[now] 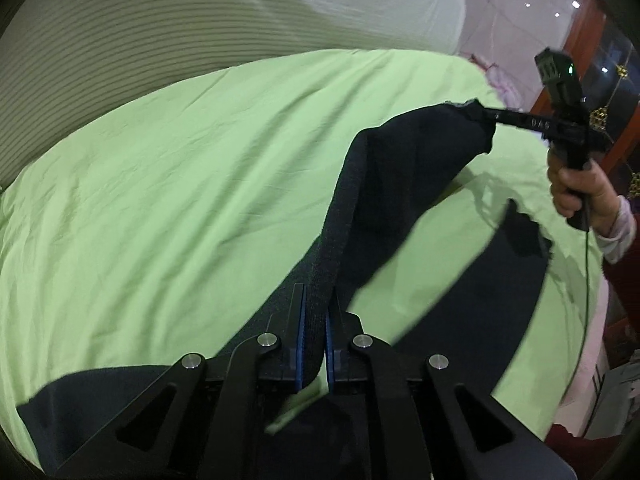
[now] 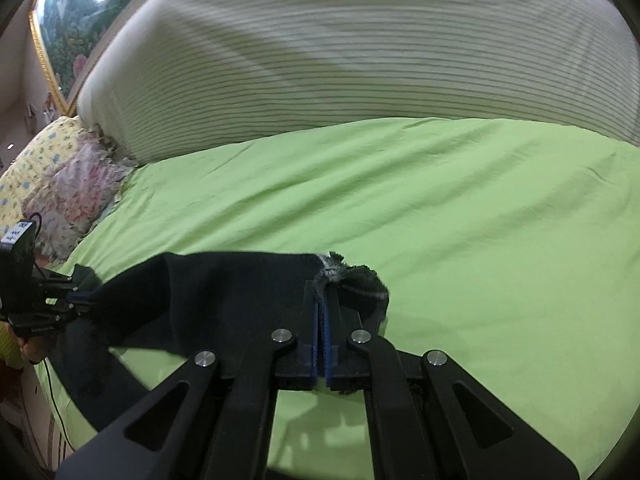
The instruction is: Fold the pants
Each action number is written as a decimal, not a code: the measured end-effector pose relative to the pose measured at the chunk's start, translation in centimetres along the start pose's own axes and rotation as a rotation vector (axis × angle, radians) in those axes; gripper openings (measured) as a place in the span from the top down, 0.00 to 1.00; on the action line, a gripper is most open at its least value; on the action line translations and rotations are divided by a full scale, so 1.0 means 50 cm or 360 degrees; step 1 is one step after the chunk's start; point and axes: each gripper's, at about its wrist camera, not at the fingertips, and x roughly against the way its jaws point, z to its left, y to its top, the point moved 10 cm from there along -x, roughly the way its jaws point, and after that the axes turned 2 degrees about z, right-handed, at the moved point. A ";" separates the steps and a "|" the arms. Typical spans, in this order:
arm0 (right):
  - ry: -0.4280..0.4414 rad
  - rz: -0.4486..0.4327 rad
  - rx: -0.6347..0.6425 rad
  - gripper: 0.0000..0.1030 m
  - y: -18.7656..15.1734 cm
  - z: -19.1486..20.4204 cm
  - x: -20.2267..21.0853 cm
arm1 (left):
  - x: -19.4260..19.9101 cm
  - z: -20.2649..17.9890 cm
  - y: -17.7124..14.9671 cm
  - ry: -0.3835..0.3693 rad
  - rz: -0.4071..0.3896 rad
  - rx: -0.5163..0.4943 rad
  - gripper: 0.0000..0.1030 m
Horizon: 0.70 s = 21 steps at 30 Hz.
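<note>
Dark pants (image 1: 404,184) hang stretched between the two grippers above a light green sheet (image 1: 180,180). My left gripper (image 1: 318,300) is shut on one end of the waistband, whose ribbed band runs up between its blue pads. My right gripper (image 2: 322,300) is shut on the other end of the pants (image 2: 224,300), with a frayed corner poking out past its tips. In the left wrist view the right gripper (image 1: 490,116) shows at the upper right, held by a hand (image 1: 580,192). In the right wrist view the left gripper (image 2: 86,300) shows at the left edge. More dark cloth trails down on the sheet.
A large striped pale cushion (image 2: 360,60) lies along the far side of the green sheet (image 2: 440,208). Floral pillows (image 2: 68,192) sit at the left. A framed landscape picture (image 2: 68,20) hangs behind. A thin cable (image 1: 586,300) dangles from the right gripper's handle.
</note>
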 end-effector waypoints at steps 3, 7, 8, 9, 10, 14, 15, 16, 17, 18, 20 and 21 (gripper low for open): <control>0.0002 -0.0011 0.0027 0.97 -0.039 0.001 0.041 | 0.015 -0.016 -0.012 -0.0036 -0.0019 0.0013 0.95; 0.0008 -0.0025 0.0027 0.97 -0.088 -0.001 0.075 | 0.015 -0.042 -0.032 -0.0064 -0.0033 0.0032 0.95; 0.0006 -0.0029 0.0015 0.98 -0.101 -0.006 0.083 | 0.016 -0.055 -0.040 -0.0069 -0.0043 0.0041 0.95; 0.0009 -0.0045 0.0004 0.98 -0.113 -0.010 0.094 | 0.016 -0.072 -0.051 -0.0081 -0.0047 0.0045 0.95; 0.0010 -0.0055 0.0002 0.98 -0.120 -0.011 0.100 | 0.027 -0.095 -0.069 -0.0090 -0.0048 0.0045 0.95; 0.0009 -0.0068 -0.0006 0.98 -0.166 -0.010 0.122 | 0.026 -0.136 -0.110 -0.0089 -0.0042 0.0040 0.95; 0.0006 -0.0063 0.0004 0.98 -0.179 -0.007 0.126 | 0.028 -0.143 -0.120 -0.0078 -0.0044 0.0033 0.95; -0.0002 -0.0056 0.0014 0.98 -0.190 -0.005 0.129 | 0.026 -0.154 -0.127 -0.0071 -0.0045 0.0023 0.95; -0.0015 -0.0044 0.0020 0.98 -0.202 -0.005 0.131 | 0.025 -0.165 -0.135 -0.0074 -0.0042 0.0014 0.95; -0.0029 -0.0033 0.0027 0.98 -0.215 -0.007 0.132 | 0.022 -0.172 -0.146 -0.0072 -0.0036 0.0007 0.95; -0.0054 -0.0019 0.0030 0.98 -0.239 -0.011 0.134 | 0.017 -0.183 -0.164 -0.0065 -0.0023 -0.0001 0.95; -0.0054 -0.0016 0.0020 0.98 -0.249 -0.013 0.135 | 0.013 -0.188 -0.173 -0.0065 -0.0020 -0.0004 0.95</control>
